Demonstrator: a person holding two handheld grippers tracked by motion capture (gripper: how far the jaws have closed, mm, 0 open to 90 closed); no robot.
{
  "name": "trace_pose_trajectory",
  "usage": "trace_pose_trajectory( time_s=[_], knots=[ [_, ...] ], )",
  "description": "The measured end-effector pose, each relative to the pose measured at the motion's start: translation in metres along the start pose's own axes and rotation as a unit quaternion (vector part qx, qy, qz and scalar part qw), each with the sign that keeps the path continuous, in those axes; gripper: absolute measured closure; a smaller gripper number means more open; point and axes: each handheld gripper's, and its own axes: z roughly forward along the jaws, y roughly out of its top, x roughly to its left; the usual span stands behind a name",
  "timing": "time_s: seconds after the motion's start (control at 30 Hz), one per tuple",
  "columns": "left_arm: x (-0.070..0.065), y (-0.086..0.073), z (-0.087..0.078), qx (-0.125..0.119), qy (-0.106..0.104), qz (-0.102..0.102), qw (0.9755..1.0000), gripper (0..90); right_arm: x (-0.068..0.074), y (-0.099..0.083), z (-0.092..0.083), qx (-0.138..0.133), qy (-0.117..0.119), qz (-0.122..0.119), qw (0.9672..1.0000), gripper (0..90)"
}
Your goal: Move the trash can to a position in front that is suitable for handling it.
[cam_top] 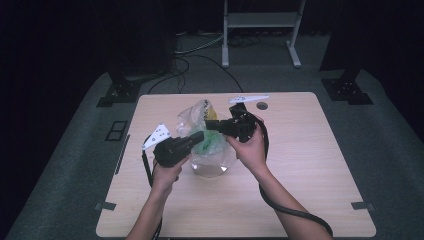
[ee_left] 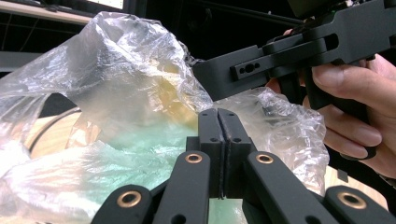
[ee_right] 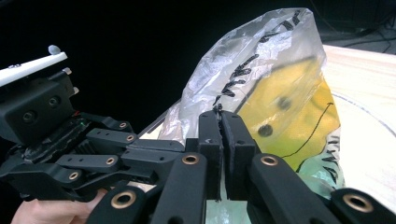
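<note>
A clear plastic bag (cam_top: 196, 113) stands crumpled at the middle of the wooden table (cam_top: 305, 175), with a yellow item and something green (cam_top: 208, 145) inside. My left gripper (cam_top: 201, 135) comes in from the left, shut on the bag's film. My right gripper (cam_top: 209, 125) reaches in from the right, shut on the film a little higher. In the left gripper view the jaws (ee_left: 218, 123) press together against the bag (ee_left: 116, 70), and the right gripper (ee_left: 280, 60) sits just beyond. In the right gripper view the jaws (ee_right: 219, 126) pinch the printed bag edge (ee_right: 261, 60) before the yellow item (ee_right: 285, 116).
A dark round hole (cam_top: 262, 105) lies in the table near its far edge. Behind the table stand a white frame (cam_top: 260, 20), two black stand bases (cam_top: 117, 92) (cam_top: 347, 90) and floor cables (cam_top: 200, 55). The right gripper's cable (cam_top: 290, 210) trails across the near right.
</note>
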Motion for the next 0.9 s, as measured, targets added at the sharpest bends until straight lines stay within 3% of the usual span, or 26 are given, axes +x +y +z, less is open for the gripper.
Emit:
trace_pose_trajectory(
  time_s=[0.27, 0.5, 0.6, 0.9],
  knots=[
    [-0.002, -0.002, 0.003, 0.005, -0.002, 0.001, 1.0000, 89.2, -0.005, -0.003, 0.001, -0.005, 0.030, 0.026, 0.9992, 82.7],
    [-0.004, -0.003, 0.005, 0.007, -0.004, 0.004, 1.0000, 89.1, -0.004, -0.002, 0.002, -0.005, 0.042, 0.029, 0.9987, 77.5],
    [-0.004, -0.003, 0.005, 0.008, -0.006, 0.005, 0.9999, 88.5, -0.002, -0.002, 0.004, 0.000, 0.029, 0.023, 0.9993, 77.2],
    [-0.005, -0.002, 0.005, 0.007, -0.008, 0.005, 0.9999, 88.5, 0.001, -0.001, 0.011, 0.004, 0.025, 0.026, 0.9994, 72.9]
  ],
)
